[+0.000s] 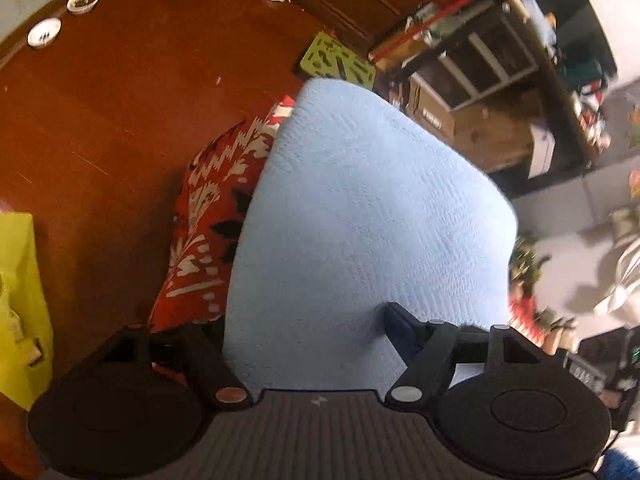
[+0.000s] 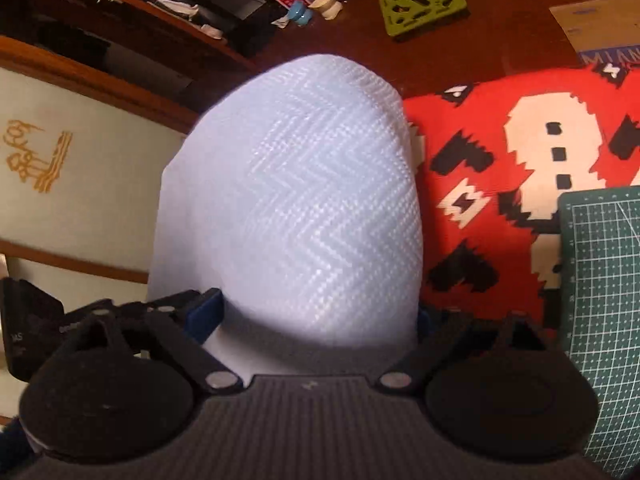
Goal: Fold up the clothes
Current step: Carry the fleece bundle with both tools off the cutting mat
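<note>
Both grippers (image 1: 304, 328) (image 2: 316, 312) clamp light-blue cloth (image 1: 360, 208) (image 2: 288, 200) between fingers.

A pale blue cloth (image 1: 360, 216) fills the middle of both views and hides the fingertips of each gripper. It covers part of a red patterned garment (image 2: 480, 184), which a green cutting mat (image 2: 604, 280) also overlaps. Shelves (image 1: 492, 60) behind are blurred.

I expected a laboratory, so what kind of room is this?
Probably a lived-in home. There is a reddish wooden floor, small pet-style dishes on it, and cluttered shelving, with a light blue cloth hanging before the cameras.
</note>
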The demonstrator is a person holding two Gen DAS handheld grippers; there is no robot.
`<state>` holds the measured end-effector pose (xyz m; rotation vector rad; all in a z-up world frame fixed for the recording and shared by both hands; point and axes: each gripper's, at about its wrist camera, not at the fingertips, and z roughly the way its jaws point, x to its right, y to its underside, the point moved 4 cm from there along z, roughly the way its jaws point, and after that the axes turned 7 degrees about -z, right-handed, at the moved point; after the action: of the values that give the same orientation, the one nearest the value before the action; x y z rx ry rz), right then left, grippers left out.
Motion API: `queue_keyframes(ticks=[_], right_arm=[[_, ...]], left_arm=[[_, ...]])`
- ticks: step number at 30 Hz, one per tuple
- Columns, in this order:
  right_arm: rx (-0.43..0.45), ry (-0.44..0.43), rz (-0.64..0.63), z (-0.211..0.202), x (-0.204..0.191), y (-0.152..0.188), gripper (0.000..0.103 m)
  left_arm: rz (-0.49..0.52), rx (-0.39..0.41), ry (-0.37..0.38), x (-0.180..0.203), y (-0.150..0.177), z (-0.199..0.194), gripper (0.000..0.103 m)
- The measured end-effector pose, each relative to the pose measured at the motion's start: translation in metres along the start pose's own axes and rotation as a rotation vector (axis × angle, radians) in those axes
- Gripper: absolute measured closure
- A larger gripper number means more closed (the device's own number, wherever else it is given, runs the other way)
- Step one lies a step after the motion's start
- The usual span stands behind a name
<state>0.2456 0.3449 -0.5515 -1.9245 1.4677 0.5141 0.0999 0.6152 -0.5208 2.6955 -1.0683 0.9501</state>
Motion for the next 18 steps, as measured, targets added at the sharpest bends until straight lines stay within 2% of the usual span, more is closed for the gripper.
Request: queue_keyframes(ticks=[6, 9, 13, 15, 18], right_arm=[[-0.036, 0.024, 0.001, -0.015, 0.007, 0.003, 0.006], [-0.052, 0.031, 0.019, -0.025, 0.010, 0.010, 0.006], [-0.097, 0.031, 0.054, -0.031, 0.014, 0.033, 0.006], [-0.094, 0.060, 0.000, -0.031, 0.006, 0.043, 0.023], [-0.080, 0.097, -0.069, -0.035, -0.003, 0.047, 0.042]], left_arm=[[-0.076, 0.063, 0.050, -0.022, 0.006, -0.027, 0.033], [-0.151, 0.098, 0.115, -0.034, 0.010, -0.047, 0.043], [-0.194, 0.090, 0.149, -0.042, 0.017, -0.048, 0.073], [-0.237, 0.090, 0.184, -0.043, 0.018, -0.046, 0.078], [-0.285, 0.094, 0.235, -0.040, 0.020, -0.044, 0.083]])
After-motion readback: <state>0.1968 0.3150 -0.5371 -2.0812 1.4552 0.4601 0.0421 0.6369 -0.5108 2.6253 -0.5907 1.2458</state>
